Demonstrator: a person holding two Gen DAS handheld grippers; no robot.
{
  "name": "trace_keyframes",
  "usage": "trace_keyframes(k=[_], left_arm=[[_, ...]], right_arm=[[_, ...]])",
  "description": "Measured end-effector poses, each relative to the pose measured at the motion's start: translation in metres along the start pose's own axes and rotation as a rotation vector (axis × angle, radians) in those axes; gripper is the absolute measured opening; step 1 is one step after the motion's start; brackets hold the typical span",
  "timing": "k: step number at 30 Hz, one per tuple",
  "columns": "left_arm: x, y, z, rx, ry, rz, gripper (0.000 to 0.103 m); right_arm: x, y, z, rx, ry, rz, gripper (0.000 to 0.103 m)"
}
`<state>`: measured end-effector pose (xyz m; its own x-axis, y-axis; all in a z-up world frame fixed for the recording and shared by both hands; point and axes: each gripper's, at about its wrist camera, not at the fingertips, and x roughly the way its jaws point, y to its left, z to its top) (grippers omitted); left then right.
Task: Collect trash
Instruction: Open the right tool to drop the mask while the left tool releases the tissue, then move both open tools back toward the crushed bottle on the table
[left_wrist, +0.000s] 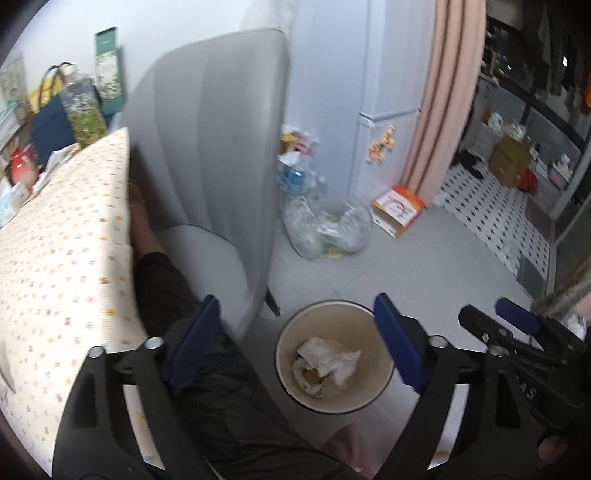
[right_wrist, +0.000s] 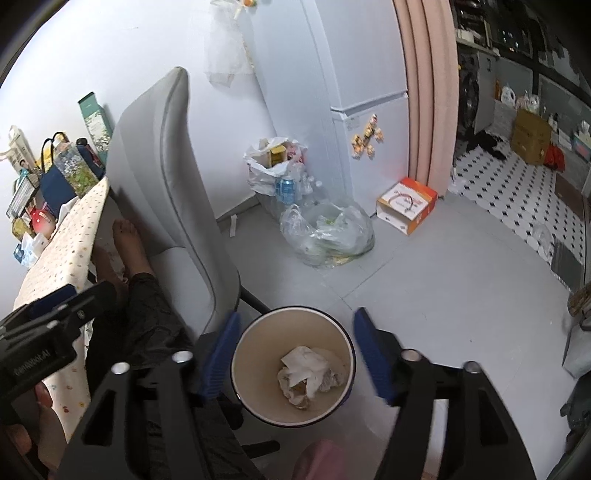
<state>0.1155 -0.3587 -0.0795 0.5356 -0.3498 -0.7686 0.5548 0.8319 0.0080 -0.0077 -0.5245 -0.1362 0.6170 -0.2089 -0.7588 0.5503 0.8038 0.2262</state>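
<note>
A round cream waste bin (left_wrist: 373, 384) stands on the grey floor and holds crumpled white tissue (left_wrist: 327, 363). It also shows in the right wrist view (right_wrist: 255, 369), with the tissue (right_wrist: 308, 371) inside. My left gripper (left_wrist: 297, 345) is open and empty, held above the bin and a little to its left. My right gripper (right_wrist: 293, 352) is open and empty, straight above the bin. The right gripper (left_wrist: 498, 325) shows at the right edge of the left wrist view. The left gripper (right_wrist: 51, 314) shows at the left edge of the right wrist view.
A grey chair (right_wrist: 166, 192) stands left of the bin beside a table with a dotted cloth (right_wrist: 70, 240). A person's leg in dark trousers (right_wrist: 147, 306) lies under the table. Clear plastic bags of bottles (right_wrist: 325, 232), an orange box (right_wrist: 406, 206), a white fridge (right_wrist: 369, 110) and a pink curtain (right_wrist: 428, 92) stand behind.
</note>
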Motion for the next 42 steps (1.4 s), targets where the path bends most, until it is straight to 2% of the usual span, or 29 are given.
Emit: trace_keyframes(k=[2, 10, 14, 26, 42], left_arm=[[-0.009, 0.013, -0.001, -0.021, -0.022, 0.023, 0.093], [-0.047, 0.075, -0.006, -0.136, -0.089, 0.113, 0.096], [-0.070, 0.108, -0.014, -0.185, -0.135, 0.152, 0.096], [-0.124, 0.187, -0.044, -0.321, -0.216, 0.200, 0.096], [-0.179, 0.283, -0.109, -0.494, -0.252, 0.316, 0.096]], right_arm=[[-0.004, 0.009, 0.002, -0.018, -0.011, 0.009, 0.076], [-0.021, 0.063, 0.006, -0.101, -0.037, 0.066, 0.085], [-0.033, 0.098, 0.005, -0.153, -0.049, 0.104, 0.085], [-0.068, 0.197, -0.010, -0.306, -0.076, 0.185, 0.088], [-0.092, 0.307, -0.051, -0.489, -0.051, 0.294, 0.086]])
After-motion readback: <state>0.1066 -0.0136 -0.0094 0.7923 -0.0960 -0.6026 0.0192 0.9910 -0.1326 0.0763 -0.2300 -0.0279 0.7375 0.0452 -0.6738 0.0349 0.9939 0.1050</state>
